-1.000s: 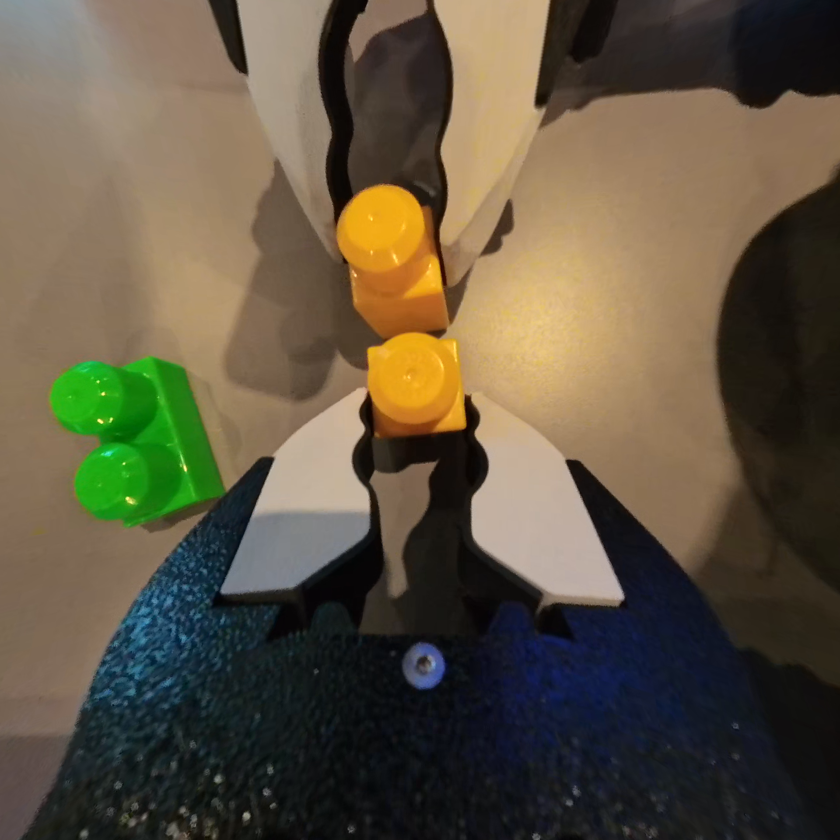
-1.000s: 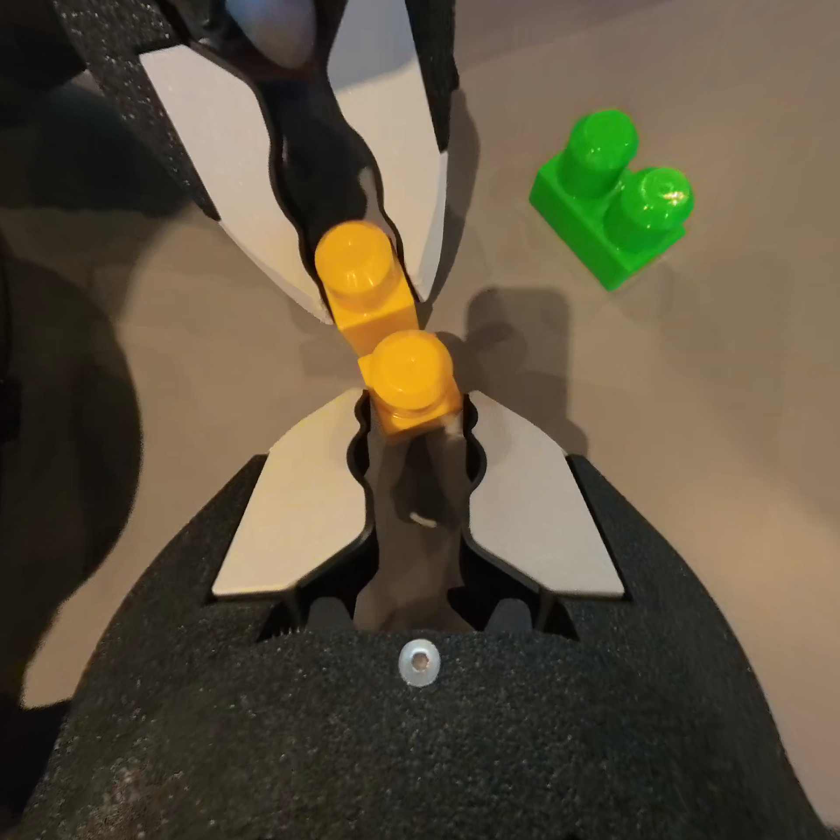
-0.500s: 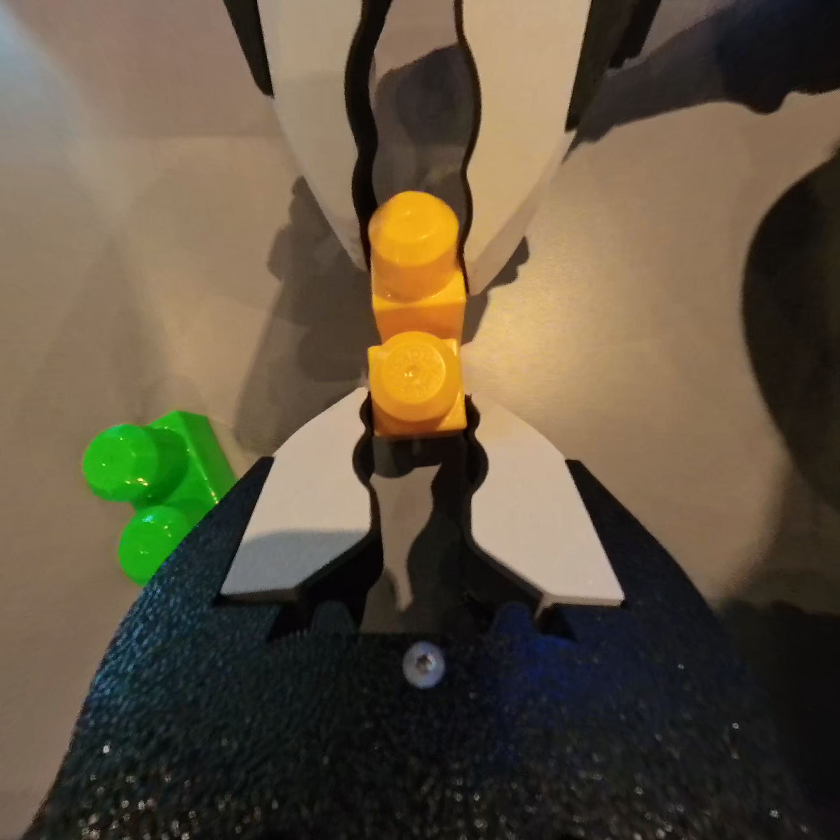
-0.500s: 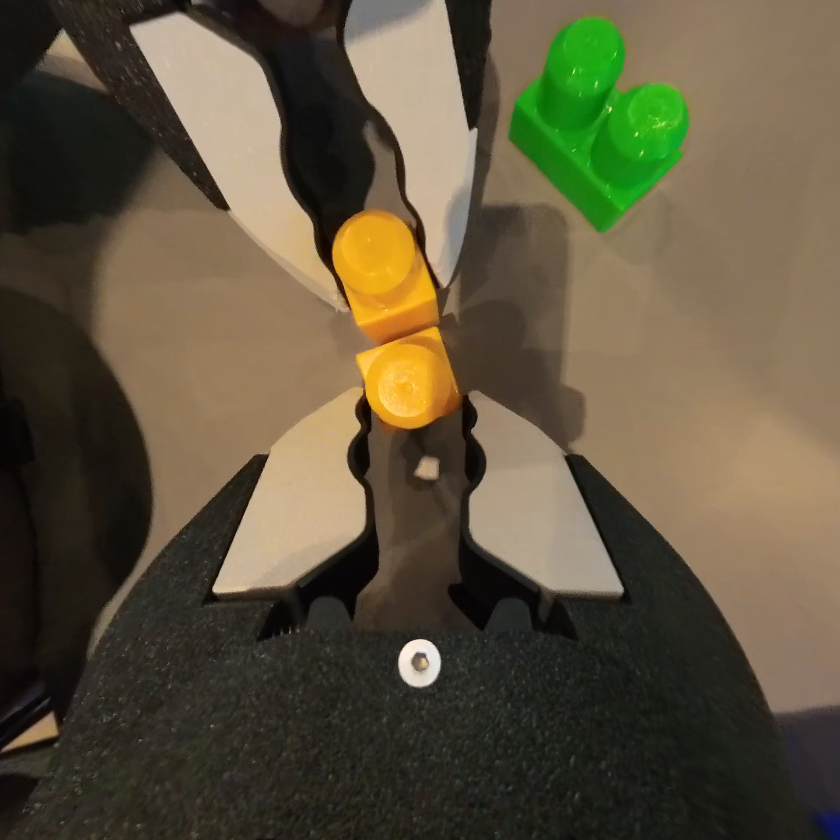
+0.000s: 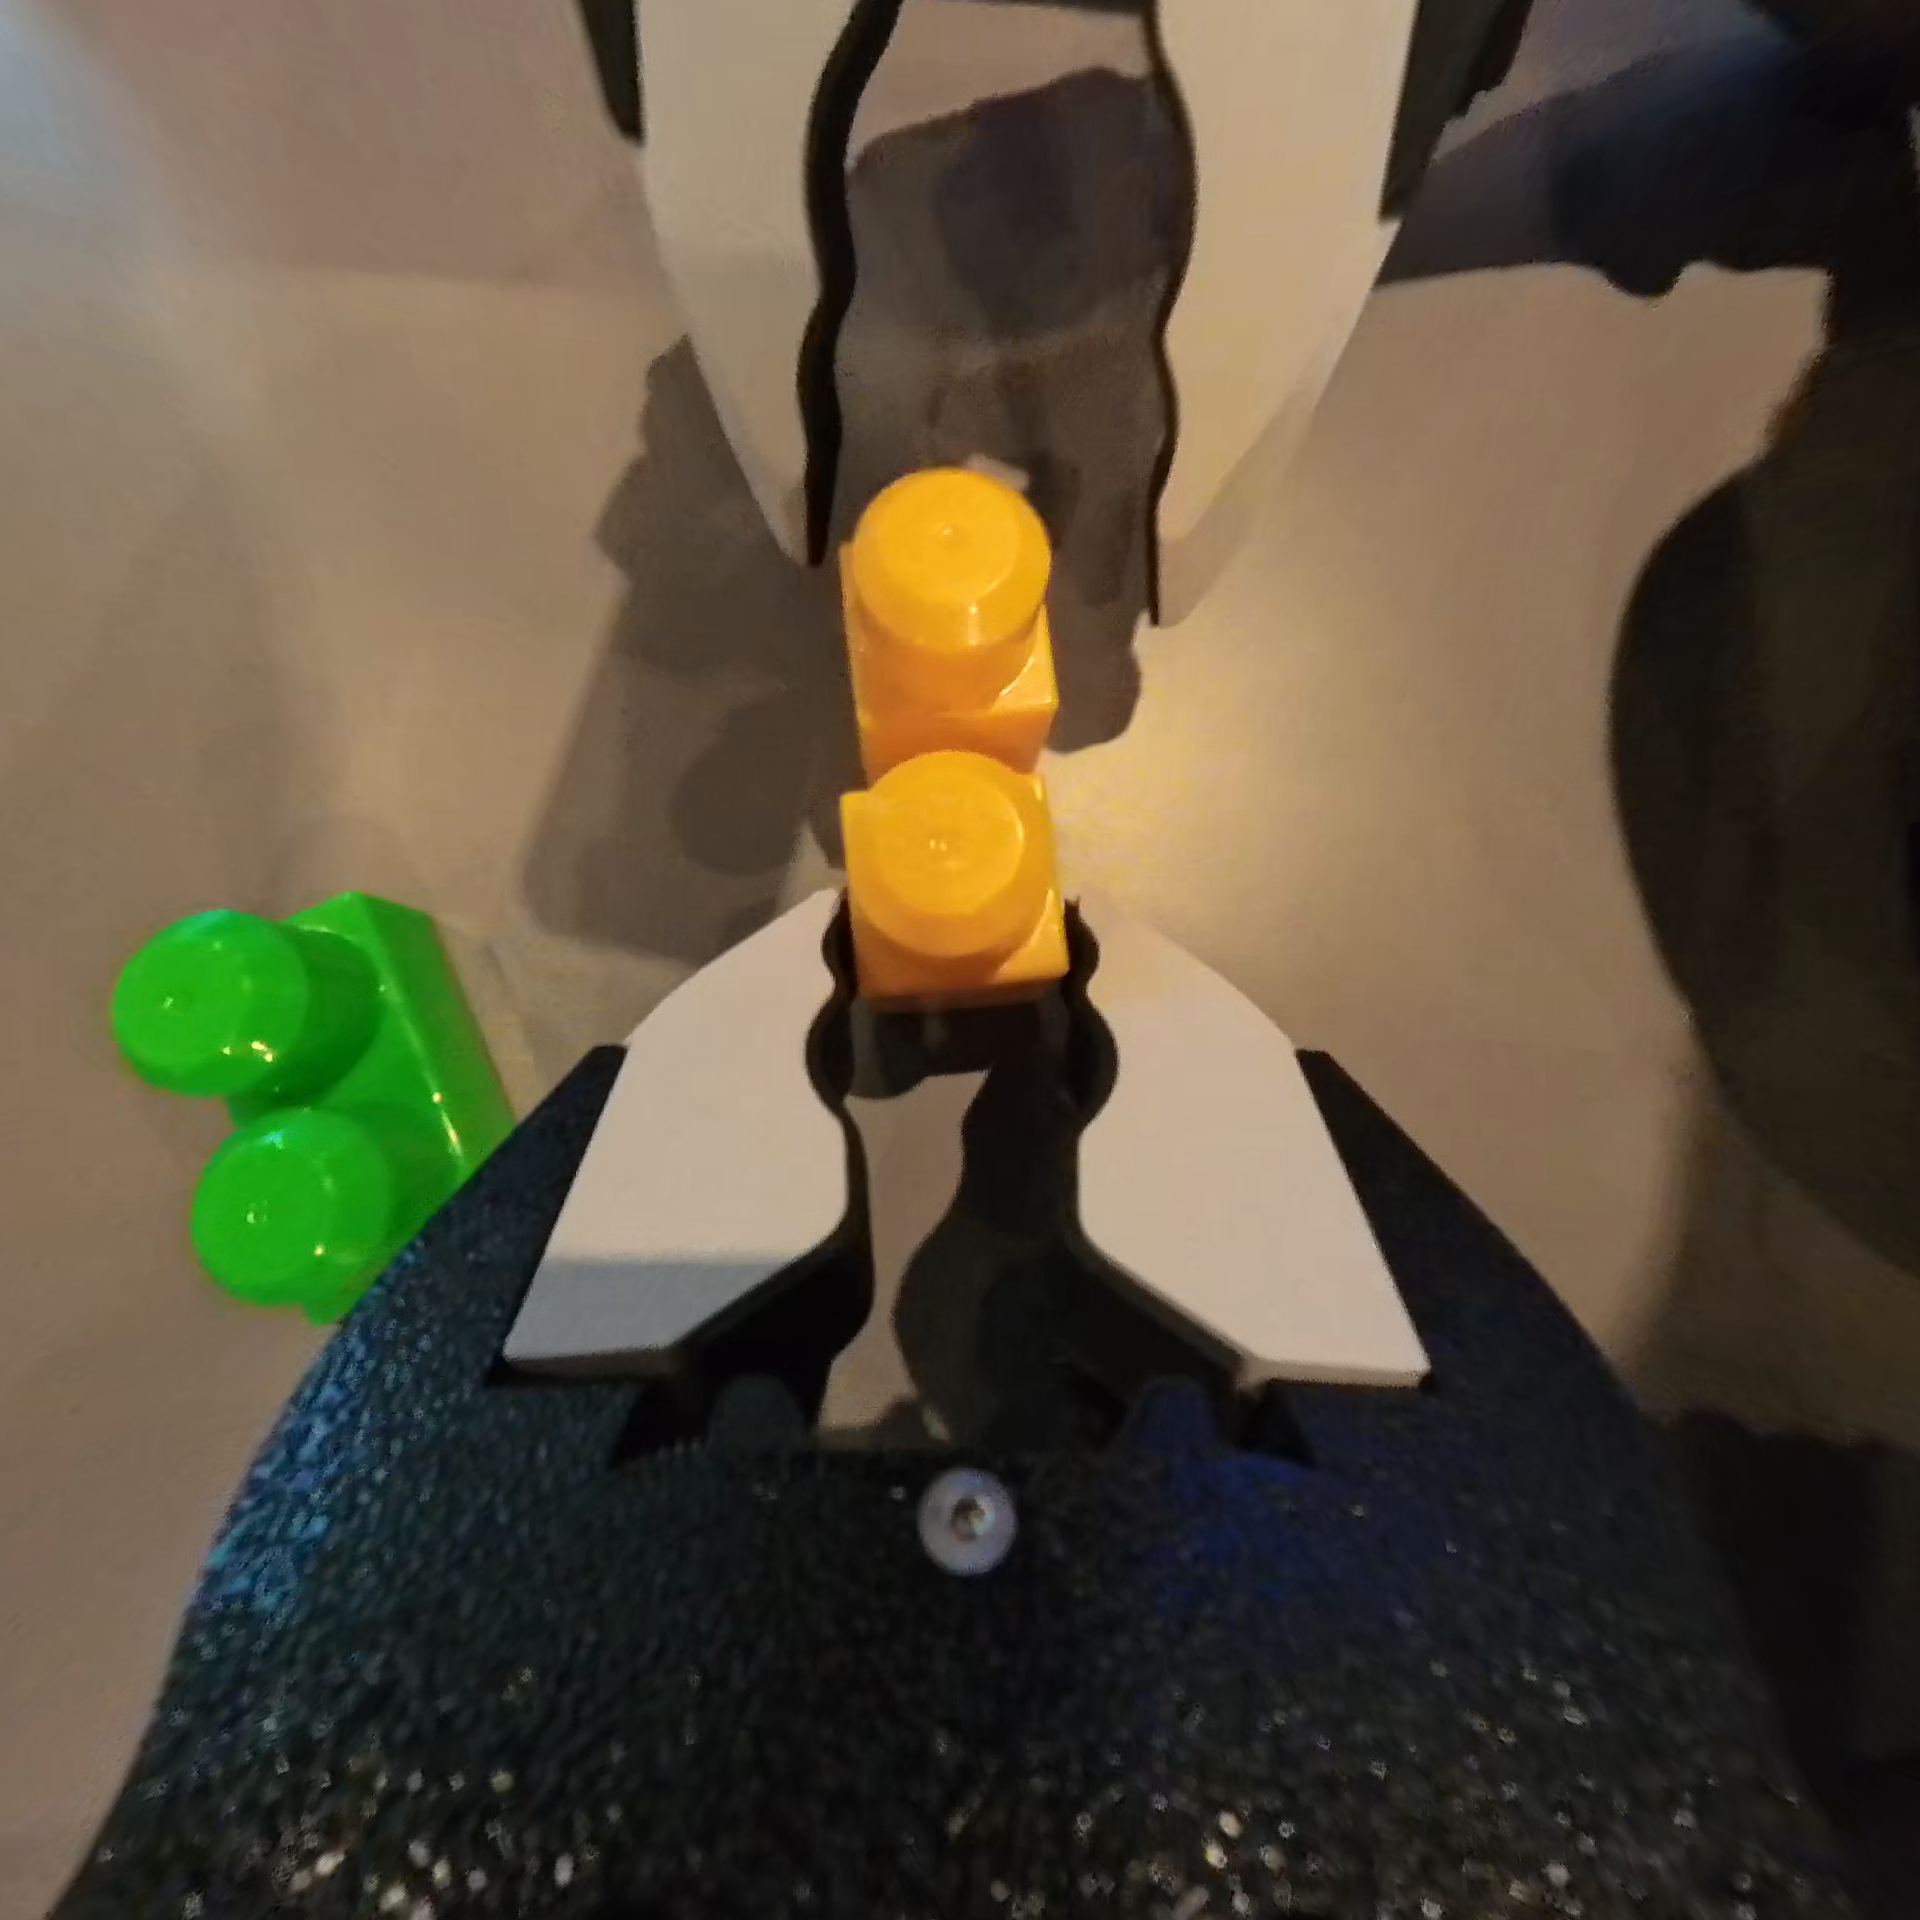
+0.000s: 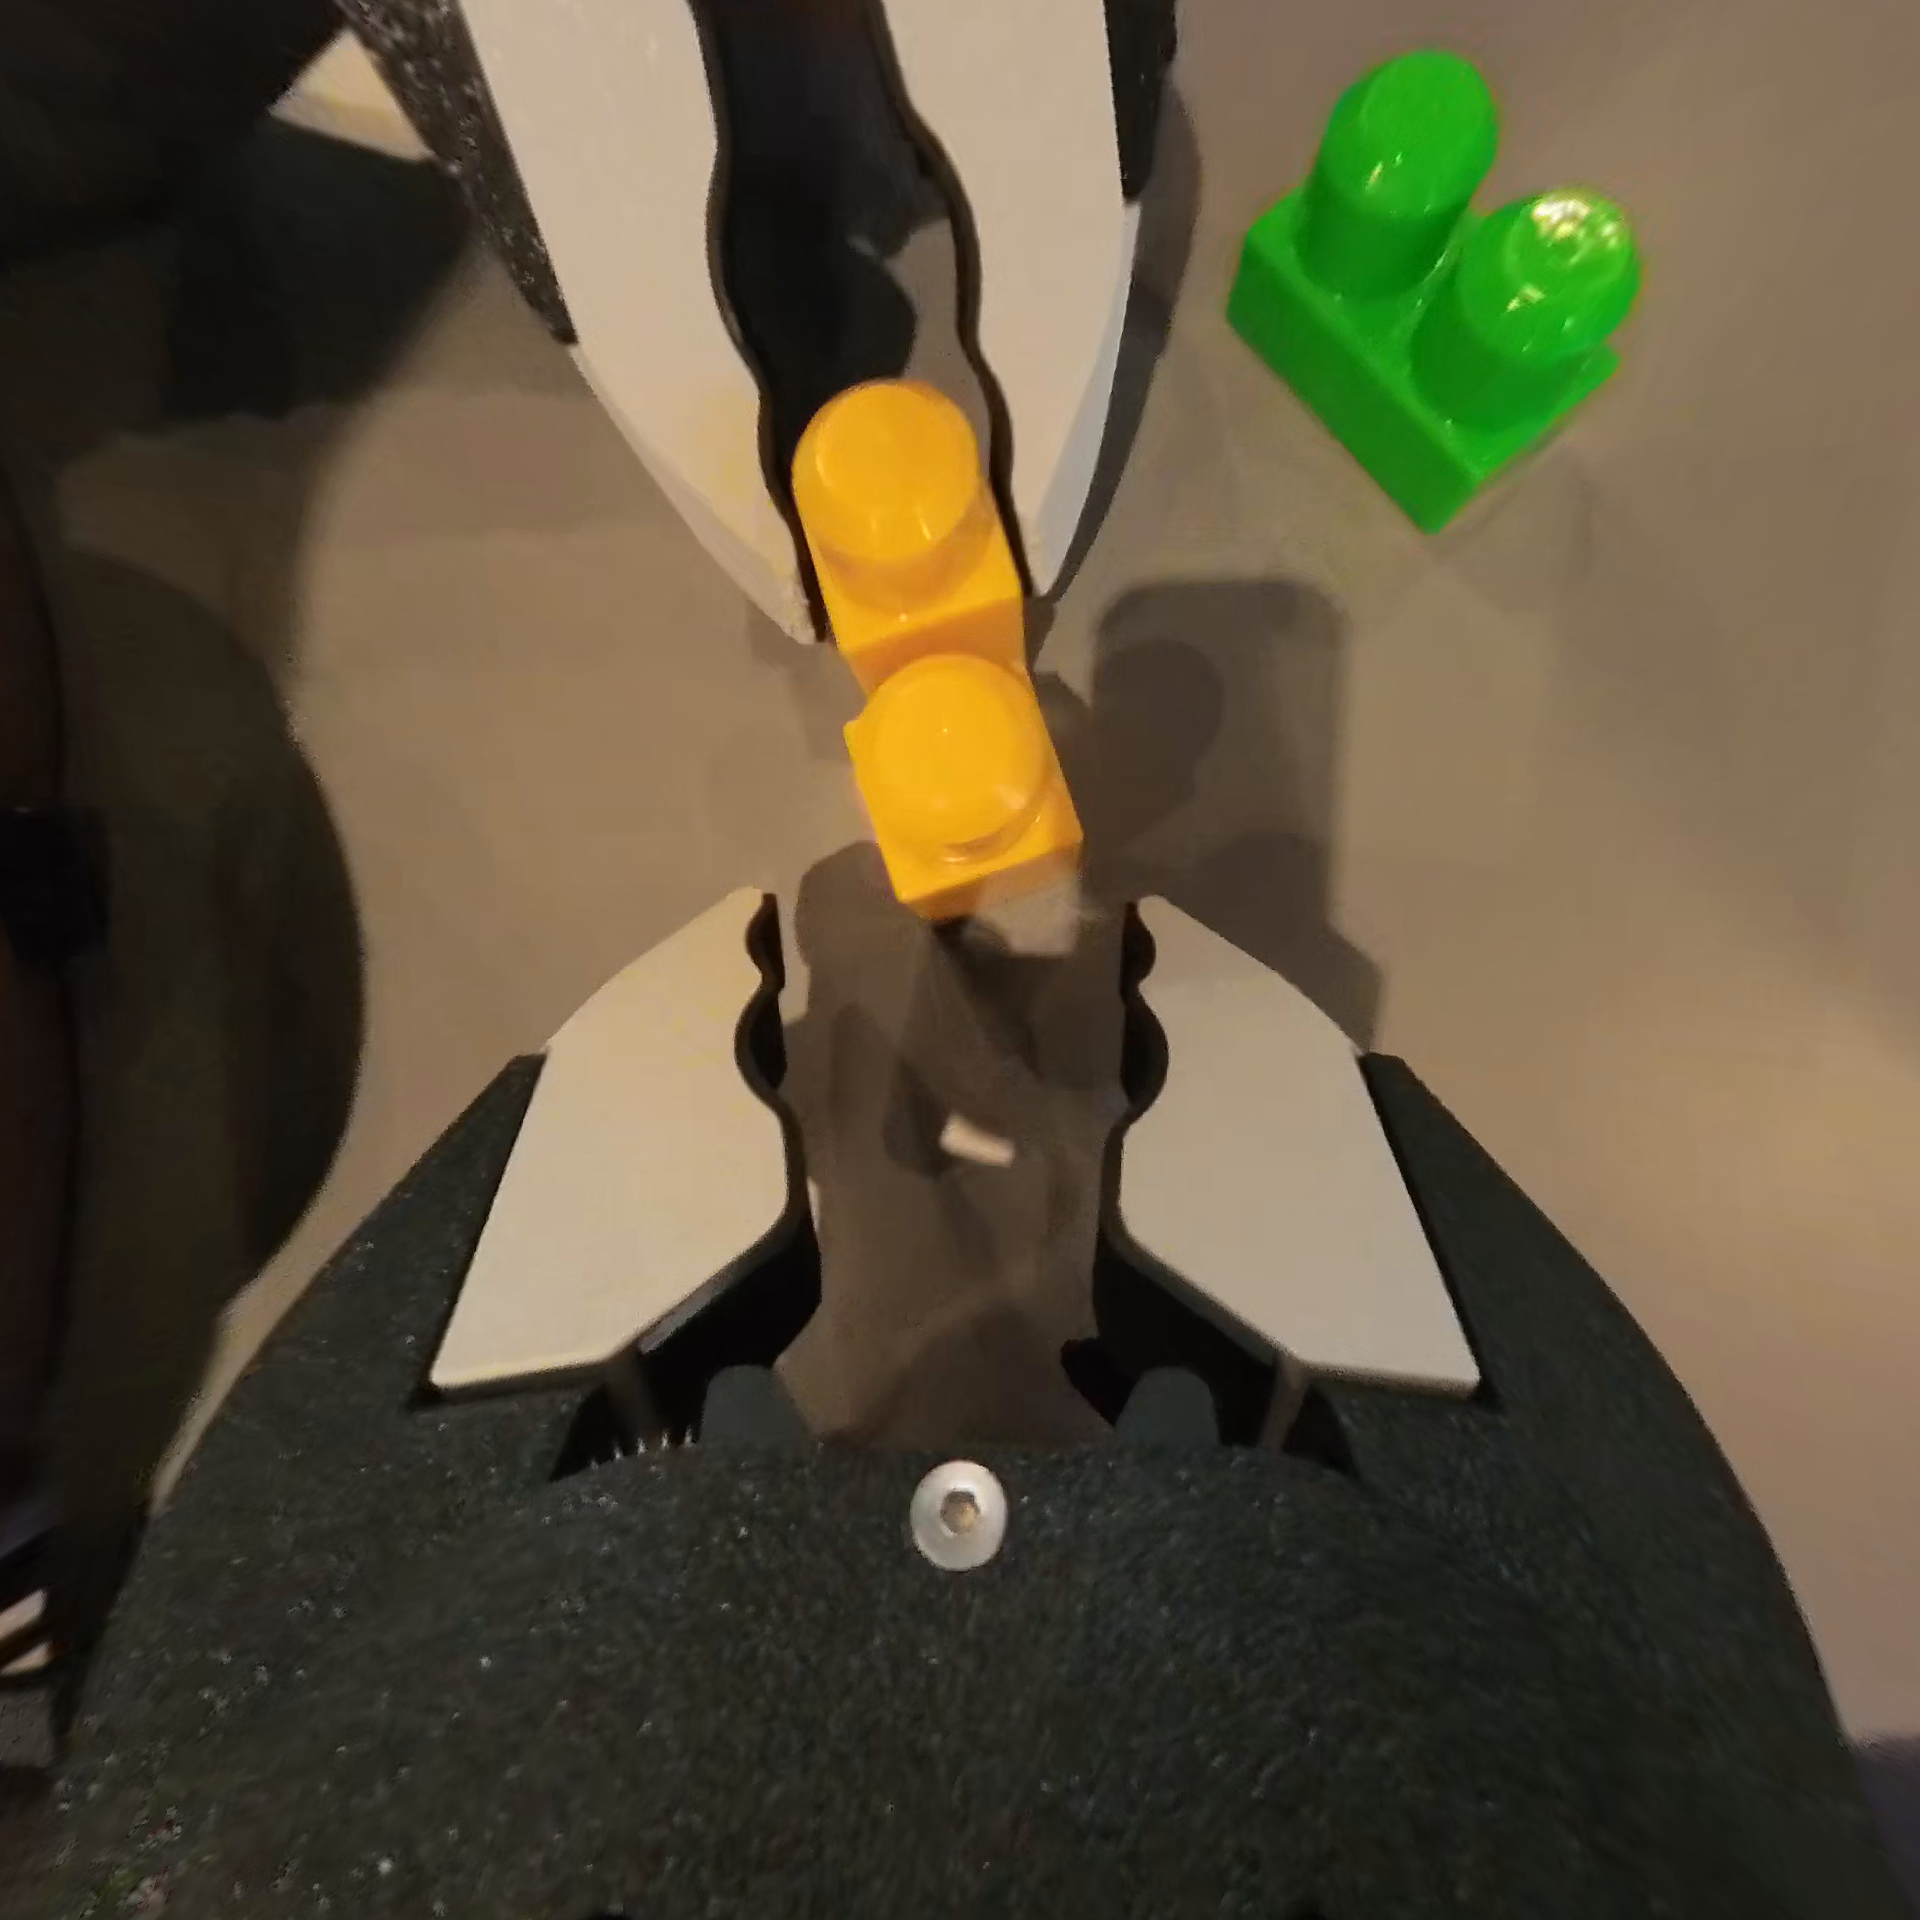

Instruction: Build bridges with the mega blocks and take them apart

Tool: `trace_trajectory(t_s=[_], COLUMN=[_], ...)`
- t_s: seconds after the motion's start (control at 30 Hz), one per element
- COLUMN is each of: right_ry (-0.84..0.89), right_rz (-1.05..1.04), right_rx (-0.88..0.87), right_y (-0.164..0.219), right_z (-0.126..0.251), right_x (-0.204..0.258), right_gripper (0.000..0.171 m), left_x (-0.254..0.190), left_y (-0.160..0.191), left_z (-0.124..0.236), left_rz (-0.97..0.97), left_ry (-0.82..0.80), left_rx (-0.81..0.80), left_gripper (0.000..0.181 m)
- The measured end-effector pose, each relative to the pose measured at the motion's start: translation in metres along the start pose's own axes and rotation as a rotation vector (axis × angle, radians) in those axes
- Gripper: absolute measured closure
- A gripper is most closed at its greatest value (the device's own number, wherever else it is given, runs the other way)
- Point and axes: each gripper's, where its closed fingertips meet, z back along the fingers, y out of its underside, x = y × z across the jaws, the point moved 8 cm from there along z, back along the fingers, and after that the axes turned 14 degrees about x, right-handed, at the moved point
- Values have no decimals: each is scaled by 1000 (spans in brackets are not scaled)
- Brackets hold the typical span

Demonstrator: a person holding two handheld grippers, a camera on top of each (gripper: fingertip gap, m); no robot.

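Sitting at about nine o'clock in the left wrist view, the glossy green two-stud plastic block [image 5: 301,1112] lies on its side on the beige tabletop [image 5: 260,520], untouched. At centre, the left gripper [image 5: 956,966] pinches the near orange single-stud plastic block [image 5: 951,894] between its white fingertips. Touching it at twelve o'clock is the far orange single-stud block [image 5: 951,623], which half a second ago was clamped by the right gripper [image 5: 987,561]. Now those jaws stand spread, the block loose between them. In the right wrist view the right gripper [image 6: 951,914] is open and clear of its block [image 6: 961,790], which appears to rest on the table against the left-held one [image 6: 904,530]. Probably both pillars are placed side by side, so the green block, at two o'clock there [image 6: 1434,312], is the likely span. Both grippers point steeply down, tip to tip.
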Motion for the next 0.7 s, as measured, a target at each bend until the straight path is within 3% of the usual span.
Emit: trace_trajectory(t_s=[0.23, 0.33, 0.47, 0.7], right_ry=[-43, -14, -14, -38], right_rz=[2, 27, 100, 118], right_rx=[-231, -232, -303, -296], right_y=[18, 24, 20, 19], right_z=[3, -2, -7, -13], right_x=[-8, -12, -9, -12], right_gripper=[104, 106, 108, 118], left_x=[-2, -3, -7, -8], left_y=[5, 8, 9, 8], left_z=[6, 7, 2, -9], left_rz=[68, 58, 26, 26], left_ry=[-85, -115, -108, -59], left_rx=[-104, -123, -129, -152], left_gripper=[107, 109, 125, 131])
